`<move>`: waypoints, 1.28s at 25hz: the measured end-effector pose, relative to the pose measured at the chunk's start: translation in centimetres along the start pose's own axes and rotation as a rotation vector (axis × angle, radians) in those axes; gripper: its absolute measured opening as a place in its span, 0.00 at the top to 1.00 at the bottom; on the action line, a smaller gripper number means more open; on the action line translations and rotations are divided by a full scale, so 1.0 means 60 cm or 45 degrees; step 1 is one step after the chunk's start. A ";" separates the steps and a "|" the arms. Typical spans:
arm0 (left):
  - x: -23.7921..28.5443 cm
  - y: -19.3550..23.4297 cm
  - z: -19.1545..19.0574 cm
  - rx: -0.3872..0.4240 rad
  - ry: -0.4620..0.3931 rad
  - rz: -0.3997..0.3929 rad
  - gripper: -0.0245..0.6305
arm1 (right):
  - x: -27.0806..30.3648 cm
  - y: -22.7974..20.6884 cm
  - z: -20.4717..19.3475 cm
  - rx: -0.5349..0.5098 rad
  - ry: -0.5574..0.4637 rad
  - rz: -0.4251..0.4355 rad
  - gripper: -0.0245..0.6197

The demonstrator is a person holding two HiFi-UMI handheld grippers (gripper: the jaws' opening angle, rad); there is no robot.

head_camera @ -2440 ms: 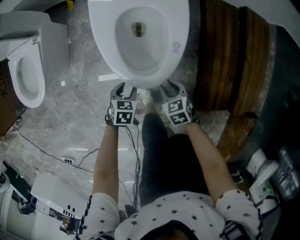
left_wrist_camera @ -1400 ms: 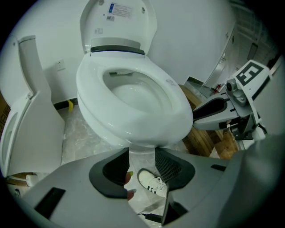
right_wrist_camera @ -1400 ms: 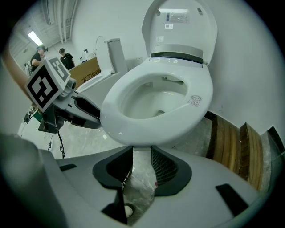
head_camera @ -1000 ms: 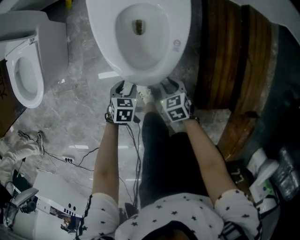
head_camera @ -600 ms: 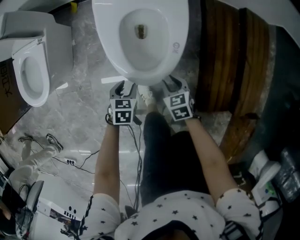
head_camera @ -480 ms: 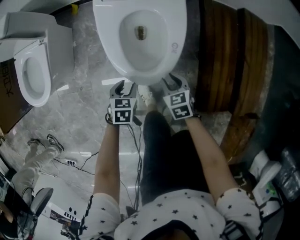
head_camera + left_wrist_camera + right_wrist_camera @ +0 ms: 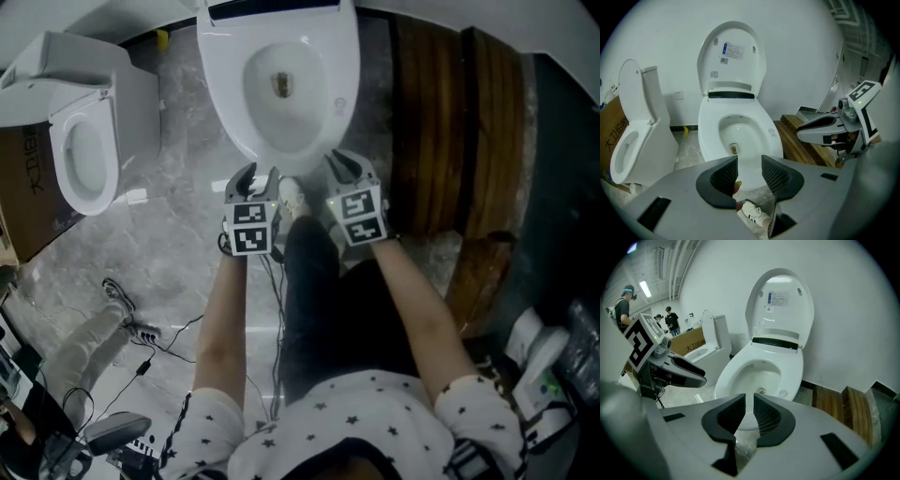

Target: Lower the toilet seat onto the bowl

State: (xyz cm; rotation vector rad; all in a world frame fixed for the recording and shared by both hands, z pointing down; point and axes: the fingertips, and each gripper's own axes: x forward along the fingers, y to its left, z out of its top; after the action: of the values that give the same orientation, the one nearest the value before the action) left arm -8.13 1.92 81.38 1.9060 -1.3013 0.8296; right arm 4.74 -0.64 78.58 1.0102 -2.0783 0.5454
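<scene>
A white toilet (image 7: 230, 89) stands ahead, its seat ring (image 7: 707, 136) lying flat on the bowl. The lid (image 7: 731, 51) is upright against the wall, as the right gripper view also shows of the lid (image 7: 780, 296). My left gripper (image 7: 255, 174) hovers just before the bowl's front rim. Its jaws have just been closing but still stand apart, with nothing between them. My right gripper (image 7: 339, 161) hovers beside it at the rim's right. Its jaws have also just been closing, to a narrow gap, and are empty. Neither gripper touches the toilet.
A second toilet (image 7: 89, 159) and a cardboard box (image 7: 26, 187) stand at the left. A wooden platform (image 7: 450, 122) runs along the right. Cables (image 7: 141, 330) trail over the marble floor. My shoe (image 7: 292, 195) sits between the grippers. People (image 7: 670, 319) stand far off.
Both grippers have lifted off the bowl's front rim and drawn slightly back. The right jaws have narrowed. The view now reaches the toilet's hinge.
</scene>
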 end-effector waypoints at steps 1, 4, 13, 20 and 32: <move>-0.011 -0.005 0.009 -0.002 -0.015 0.006 0.72 | -0.011 0.000 0.007 0.000 -0.014 -0.003 0.88; -0.045 -0.022 0.032 -0.023 -0.057 0.023 0.76 | -0.049 0.005 0.025 -0.003 -0.049 0.004 0.91; -0.142 -0.064 0.093 -0.073 -0.191 0.067 0.86 | -0.153 0.016 0.096 -0.048 -0.201 0.014 0.95; -0.217 -0.104 0.122 -0.114 -0.276 0.090 0.92 | -0.230 0.028 0.128 -0.061 -0.281 0.026 0.95; -0.338 -0.177 0.138 -0.158 -0.376 0.101 0.96 | -0.372 0.064 0.162 -0.107 -0.421 0.077 0.95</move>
State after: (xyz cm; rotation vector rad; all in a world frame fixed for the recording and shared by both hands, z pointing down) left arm -3.07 8.56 58.50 1.9396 -1.5743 0.5034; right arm 6.51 6.16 54.98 1.0470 -2.4069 0.3341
